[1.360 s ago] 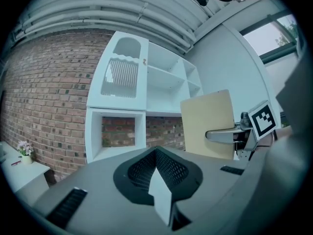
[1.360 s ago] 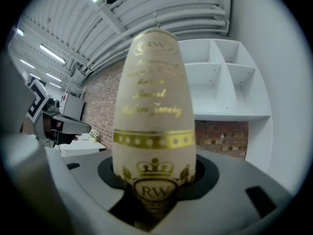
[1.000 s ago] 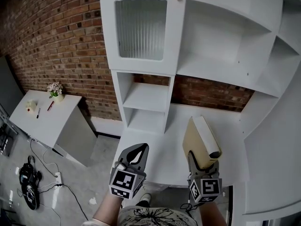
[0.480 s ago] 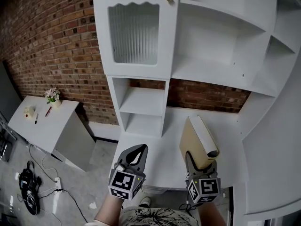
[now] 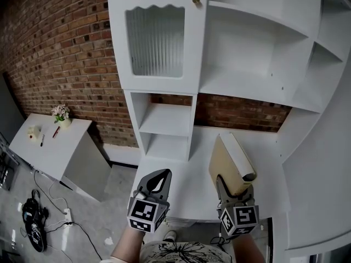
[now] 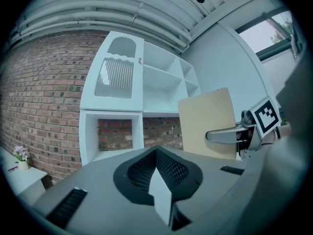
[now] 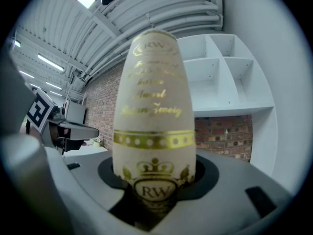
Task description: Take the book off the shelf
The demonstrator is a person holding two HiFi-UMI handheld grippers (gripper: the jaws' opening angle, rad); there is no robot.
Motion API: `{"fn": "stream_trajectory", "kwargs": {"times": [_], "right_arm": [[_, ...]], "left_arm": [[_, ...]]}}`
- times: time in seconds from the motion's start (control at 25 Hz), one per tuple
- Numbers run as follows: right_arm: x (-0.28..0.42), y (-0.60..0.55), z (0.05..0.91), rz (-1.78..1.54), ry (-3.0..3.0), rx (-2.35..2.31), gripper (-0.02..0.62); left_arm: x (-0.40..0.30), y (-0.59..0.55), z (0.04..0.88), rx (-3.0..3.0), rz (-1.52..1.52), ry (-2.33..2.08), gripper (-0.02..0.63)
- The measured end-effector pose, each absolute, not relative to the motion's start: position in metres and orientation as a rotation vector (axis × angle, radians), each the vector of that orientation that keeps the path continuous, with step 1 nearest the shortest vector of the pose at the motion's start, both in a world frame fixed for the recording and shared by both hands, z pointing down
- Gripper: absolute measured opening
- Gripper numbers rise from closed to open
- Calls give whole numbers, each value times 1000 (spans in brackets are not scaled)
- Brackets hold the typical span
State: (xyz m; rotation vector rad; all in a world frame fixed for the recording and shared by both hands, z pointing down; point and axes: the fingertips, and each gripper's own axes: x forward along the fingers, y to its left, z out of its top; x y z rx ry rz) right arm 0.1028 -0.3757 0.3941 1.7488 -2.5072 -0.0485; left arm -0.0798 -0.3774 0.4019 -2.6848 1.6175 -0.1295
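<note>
Book (image 5: 230, 158) clamped in right tool (image 5: 236, 184), clear of shelf (image 5: 247, 86); left tool (image 5: 159, 177) closed, empty.

On the book (image 7: 154, 82), gold "RW" at top and foot; one script line ends "Zweig".

Tan book (image 5: 231, 163), cream gold-lettered spine, held upright, off the shelf (image 5: 241, 86), spine clamped in right gripper (image 5: 235, 189).
</note>
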Motion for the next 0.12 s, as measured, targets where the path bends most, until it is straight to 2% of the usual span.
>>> {"fn": "stream_trajectory", "kwargs": {"times": [0.12], "right_arm": [[99,-377,391,-49,-2515,1743,233]], "left_arm": [[-82,-378,401,-2687,-136,1619,12]]}}
